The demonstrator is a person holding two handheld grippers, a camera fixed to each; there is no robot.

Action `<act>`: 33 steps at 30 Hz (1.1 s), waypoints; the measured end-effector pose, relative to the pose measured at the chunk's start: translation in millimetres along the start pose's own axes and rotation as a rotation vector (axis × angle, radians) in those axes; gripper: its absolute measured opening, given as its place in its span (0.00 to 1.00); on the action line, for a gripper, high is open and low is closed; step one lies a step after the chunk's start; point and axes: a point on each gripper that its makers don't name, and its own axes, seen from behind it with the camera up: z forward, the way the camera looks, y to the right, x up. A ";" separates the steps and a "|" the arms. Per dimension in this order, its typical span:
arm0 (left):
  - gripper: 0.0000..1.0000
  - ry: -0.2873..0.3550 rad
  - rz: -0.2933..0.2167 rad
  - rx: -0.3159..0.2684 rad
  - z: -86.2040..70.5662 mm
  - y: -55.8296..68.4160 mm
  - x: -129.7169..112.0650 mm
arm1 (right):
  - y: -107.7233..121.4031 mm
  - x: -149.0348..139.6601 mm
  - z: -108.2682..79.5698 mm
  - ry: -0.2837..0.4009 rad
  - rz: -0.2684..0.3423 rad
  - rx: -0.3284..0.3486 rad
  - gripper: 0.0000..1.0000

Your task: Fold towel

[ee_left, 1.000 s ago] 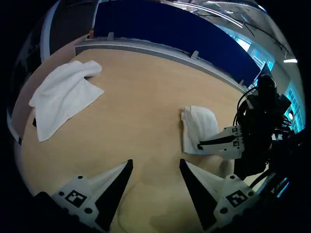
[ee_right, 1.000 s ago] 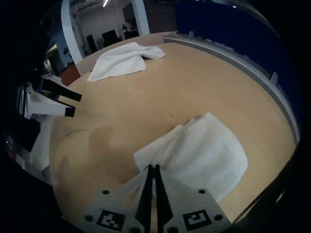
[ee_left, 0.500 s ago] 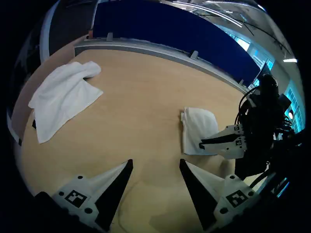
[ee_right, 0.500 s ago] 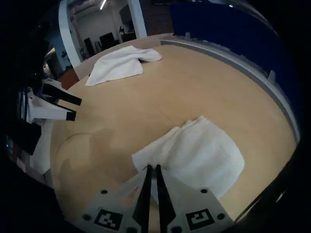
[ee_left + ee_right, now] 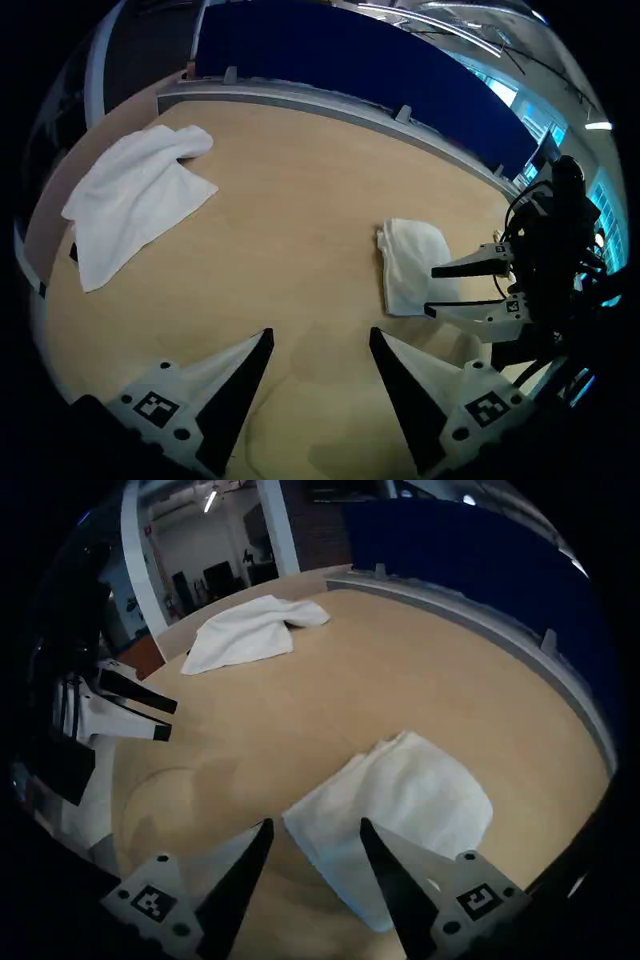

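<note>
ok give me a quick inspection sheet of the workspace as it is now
surface: light wooden table, bare between the towels
job's things: folded towel lying flat; second white towel spread loose, rumpled at one corner, well apart from it
clutter: nothing seen
grippers: left gripper open over bare table; right gripper open at the folded towel's edge, not gripping it
cables: black cables on the right gripper's rig
surroundings: blue partition along the table's back edge

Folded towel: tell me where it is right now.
In the right gripper view the folded towel lies on the table just ahead of the open right hand-held gripper, well apart from the loose towel at upper left.
</note>
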 end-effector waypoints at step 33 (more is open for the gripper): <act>0.89 0.020 0.055 0.052 -23.7 -16.2 -3.6 | 47.3 -62.9 -51.8 -0.021 0.141 -0.210 0.99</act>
